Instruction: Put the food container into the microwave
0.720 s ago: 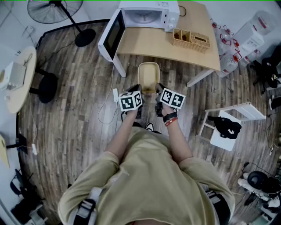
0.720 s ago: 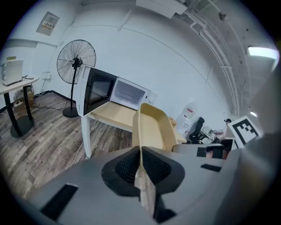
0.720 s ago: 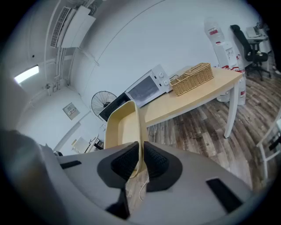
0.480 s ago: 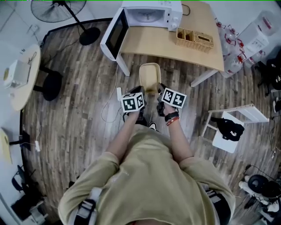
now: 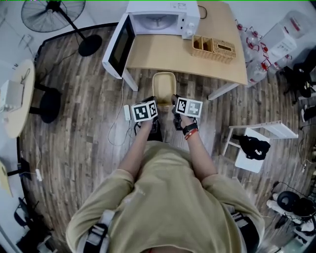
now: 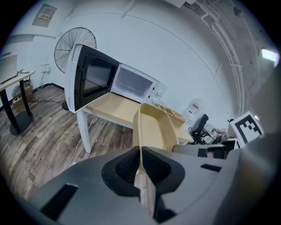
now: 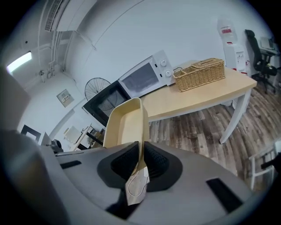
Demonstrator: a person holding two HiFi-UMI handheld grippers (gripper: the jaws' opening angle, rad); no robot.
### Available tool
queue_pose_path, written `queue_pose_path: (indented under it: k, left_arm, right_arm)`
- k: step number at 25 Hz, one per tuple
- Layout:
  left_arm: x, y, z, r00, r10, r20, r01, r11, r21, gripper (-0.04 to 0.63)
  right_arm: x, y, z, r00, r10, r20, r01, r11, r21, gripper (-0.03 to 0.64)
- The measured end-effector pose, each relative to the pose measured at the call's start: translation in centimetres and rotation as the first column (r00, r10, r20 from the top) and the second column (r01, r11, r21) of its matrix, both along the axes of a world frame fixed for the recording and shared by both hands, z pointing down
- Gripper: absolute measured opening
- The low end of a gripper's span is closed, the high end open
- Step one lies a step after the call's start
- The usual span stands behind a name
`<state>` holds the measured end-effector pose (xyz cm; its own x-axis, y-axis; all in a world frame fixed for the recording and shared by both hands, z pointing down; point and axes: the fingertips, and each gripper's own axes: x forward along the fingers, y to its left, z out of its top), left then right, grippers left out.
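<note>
Beige rectangular plastic food container [image 5: 164, 85] is held in the air over the dark wood-plank floor [image 5: 84, 123], between both claws and just in front of the light wooden table [image 5: 197, 62]. In the head view its far end sits right at the table's front edge.

Left claw [image 6: 140, 163] is pinching the container's left long wall, black ribbed pads tight on the thin rim. Right claw [image 7: 141, 161] is pinching the right long wall the same way, with a small pale tag sticking out under the pads. Both claws tilt downward. Their black-and-white marker cubes [image 5: 144, 110] sit side by side, near each other but apart. The container points away from the person, long axis toward the table.

White microwave [image 5: 163, 20] stands at the table's far left corner. Its dark-windowed door [image 5: 117, 47] is swung fully open to the left, hanging past the table's side. The cavity is lit, with a round turntable visible inside. Woven wicker basket [image 5: 214, 48] with compartments is on the table right of the microwave, apart from it.

Black pedestal fan [image 5: 52, 12] stands on the floor at upper left. White stool [image 5: 254, 143] with a black item on it is at right, well apart from the person. The person wears a beige shirt [image 5: 168, 197] and a black and red wristband [image 5: 190, 132] on the right wrist.
</note>
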<state>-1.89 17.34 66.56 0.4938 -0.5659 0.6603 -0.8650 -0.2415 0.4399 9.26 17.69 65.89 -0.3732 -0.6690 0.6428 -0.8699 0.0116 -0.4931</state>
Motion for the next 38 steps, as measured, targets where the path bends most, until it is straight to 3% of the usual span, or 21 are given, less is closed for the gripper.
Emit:
queue_pose_path:
  k: [9, 18, 38]
  left_arm:
    - [-0.4, -12.1, -1.2, 1.0, 0.009, 0.025, -0.009, 1.0, -0.012, 0.032]
    - [-1.1, -18.0, 0.6, 0.999, 0.046, 0.023, -0.045, 0.996, -0.077, 0.032]
    - [-1.2, -31.4, 0.0, 0.996, 0.087, -0.019, -0.088, 0.994, -0.06, 0.032]
  right_arm:
    - [-1.0, -10.7, -1.3, 0.998, -0.02, -0.059, 0.018, 0.999, -0.041, 0.054]
    - [-1.7, -16.5, 0.2, 0.999, 0.013, -0.044, -0.017, 0.995, -0.102, 0.054]
    - [-2.0, -29.1, -0.7, 0.997, 0.061, -0.04, -0.064, 0.994, -0.086, 0.054]
